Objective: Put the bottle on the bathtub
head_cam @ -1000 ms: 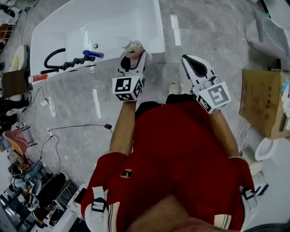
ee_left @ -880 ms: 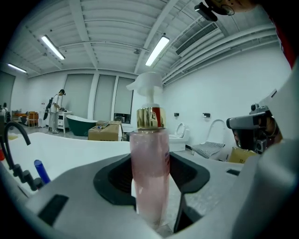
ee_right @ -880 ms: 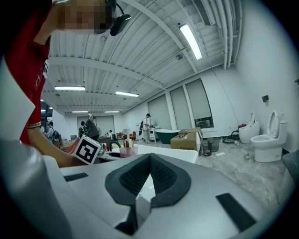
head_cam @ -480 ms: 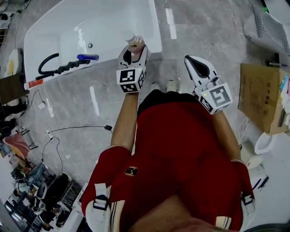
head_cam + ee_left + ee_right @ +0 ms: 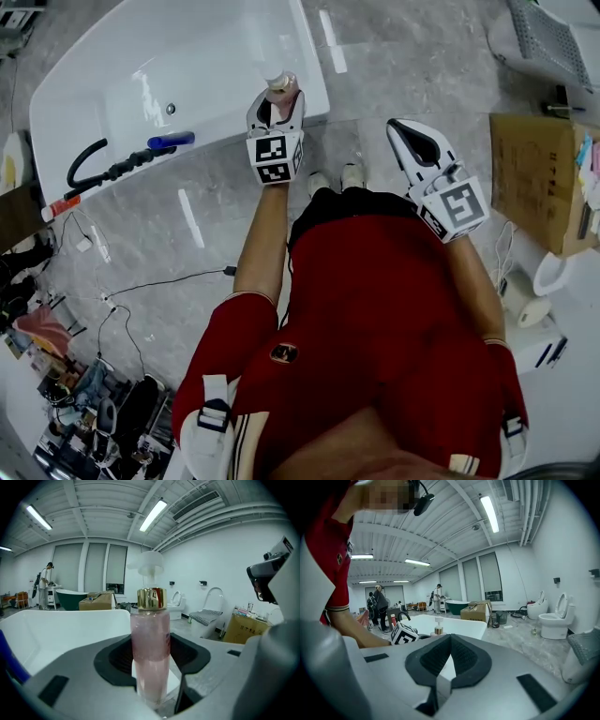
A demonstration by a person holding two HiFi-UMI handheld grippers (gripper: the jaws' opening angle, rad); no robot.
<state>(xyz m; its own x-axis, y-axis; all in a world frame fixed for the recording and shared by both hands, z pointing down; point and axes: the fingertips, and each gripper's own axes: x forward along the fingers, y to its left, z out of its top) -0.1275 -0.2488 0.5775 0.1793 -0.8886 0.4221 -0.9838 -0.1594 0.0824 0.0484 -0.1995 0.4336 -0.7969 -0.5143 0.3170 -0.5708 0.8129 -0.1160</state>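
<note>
A clear pink bottle [image 5: 281, 87] with a gold collar and white pump stands upright between the jaws of my left gripper [image 5: 277, 105], which is shut on its body. In the head view it hangs over the near right corner of the white bathtub [image 5: 309, 66]. The left gripper view shows the bottle [image 5: 150, 639] dead centre, pads on both sides, the tub's rim [image 5: 70, 620] behind it. My right gripper [image 5: 405, 136] hovers to the right over the floor, its jaws together with nothing between them. From the right gripper view [image 5: 447, 653] the bottle [image 5: 438, 625] shows small against the tub [image 5: 459, 626].
On the tub's near rim lie a blue bottle [image 5: 171, 141], a black hose fitting [image 5: 103, 169] and a red-and-white tube [image 5: 58, 206]. Cables [image 5: 159, 281] trail over the grey floor at left. A cardboard box [image 5: 530, 187] and a toilet [image 5: 553, 281] stand at right. People stand far off.
My left gripper has carried the bottle lower and closer to the tub's corner. The right gripper has drifted slightly down and stays shut.
</note>
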